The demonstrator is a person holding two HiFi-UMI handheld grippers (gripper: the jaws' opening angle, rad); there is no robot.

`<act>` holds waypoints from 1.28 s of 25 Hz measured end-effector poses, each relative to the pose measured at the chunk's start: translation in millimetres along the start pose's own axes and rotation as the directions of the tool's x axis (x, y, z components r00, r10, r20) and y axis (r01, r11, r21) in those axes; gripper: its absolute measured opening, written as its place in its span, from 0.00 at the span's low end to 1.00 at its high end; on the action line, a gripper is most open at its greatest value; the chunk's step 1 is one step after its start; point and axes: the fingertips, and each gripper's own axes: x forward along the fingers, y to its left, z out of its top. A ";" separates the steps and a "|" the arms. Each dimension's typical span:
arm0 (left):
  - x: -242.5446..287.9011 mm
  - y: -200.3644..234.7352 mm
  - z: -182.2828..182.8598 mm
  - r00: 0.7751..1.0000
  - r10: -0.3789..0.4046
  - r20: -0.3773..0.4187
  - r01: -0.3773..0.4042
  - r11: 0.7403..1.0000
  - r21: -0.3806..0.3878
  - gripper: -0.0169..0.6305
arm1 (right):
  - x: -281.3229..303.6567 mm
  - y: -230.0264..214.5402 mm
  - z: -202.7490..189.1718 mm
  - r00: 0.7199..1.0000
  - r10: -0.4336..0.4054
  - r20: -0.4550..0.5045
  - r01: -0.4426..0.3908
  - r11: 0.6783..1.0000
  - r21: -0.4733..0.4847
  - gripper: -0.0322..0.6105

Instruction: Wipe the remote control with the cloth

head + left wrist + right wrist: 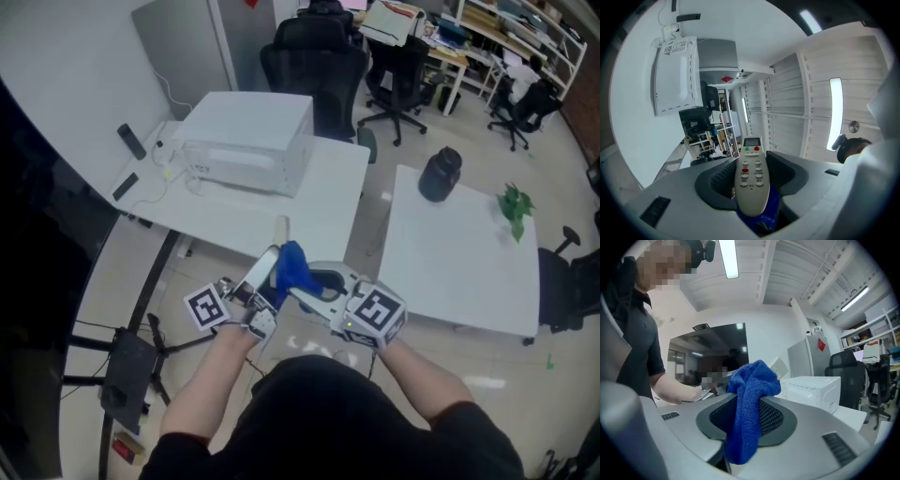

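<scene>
My left gripper (pixel 267 272) is shut on a pale grey remote control (pixel 752 180), which stands up between the jaws with its small screen at the far end and its red and green buttons facing the camera. My right gripper (pixel 302 281) is shut on a blue cloth (pixel 749 406), bunched and sticking up out of the jaws. In the head view the blue cloth (pixel 292 265) lies right against the remote control (pixel 260 272), in the air in front of the person's body, near the white table's front edge. A bit of blue cloth (pixel 768 213) shows under the remote.
A white microwave (pixel 246 141) stands on the white table (pixel 319 202) ahead. A second white table (pixel 459 253) on the right bears a black jar (pixel 441 174) and a small green plant (pixel 514 204). Black office chairs (pixel 319 56) stand behind. A black tripod base (pixel 127 361) is on the floor at left.
</scene>
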 end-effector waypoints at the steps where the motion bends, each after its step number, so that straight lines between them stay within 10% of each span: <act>1: -0.3 0.0 -6.8 1.000 -0.003 -0.019 0.003 1.000 -0.008 0.34 | -2.3 -4.5 0.7 1.000 -0.012 0.002 0.012 1.000 0.004 0.24; 13: 5.8 3.4 -57.0 0.981 -0.009 -0.192 0.013 1.000 0.017 0.34 | -37.5 -61.9 26.1 0.983 -0.164 0.077 0.165 0.986 0.000 0.24; 18: 2.7 23.2 -50.9 0.967 0.189 -0.169 -0.133 0.946 0.297 0.34 | -55.3 -63.9 16.6 0.975 -0.209 0.070 0.209 0.978 0.005 0.24; 20: -0.7 34.5 -46.7 0.932 0.336 -0.137 -0.222 0.827 0.516 0.34 | -60.9 -64.9 8.3 0.972 -0.231 0.048 0.232 0.973 -0.008 0.24; 24: -10.0 51.8 -30.8 0.780 0.624 0.047 -0.319 0.332 0.888 0.34 | -65.8 -75.6 -12.9 0.947 -0.319 -0.043 0.316 0.947 -0.059 0.24; 26: -14.7 59.2 -22.4 0.729 0.671 0.134 -0.324 0.165 0.932 0.34 | -64.6 -85.3 -23.9 0.925 -0.369 -0.092 0.363 0.929 -0.070 0.24; 28: -19.1 71.3 -17.6 0.697 0.697 0.167 -0.334 0.110 0.936 0.34 | -62.8 -92.8 -33.1 0.907 -0.400 -0.129 0.394 0.916 -0.071 0.24; 32: -24.7 101.5 -13.5 0.655 0.738 0.164 -0.341 0.095 0.935 0.34 | -61.8 -92.5 -37.5 0.896 -0.416 -0.154 0.413 0.909 -0.050 0.24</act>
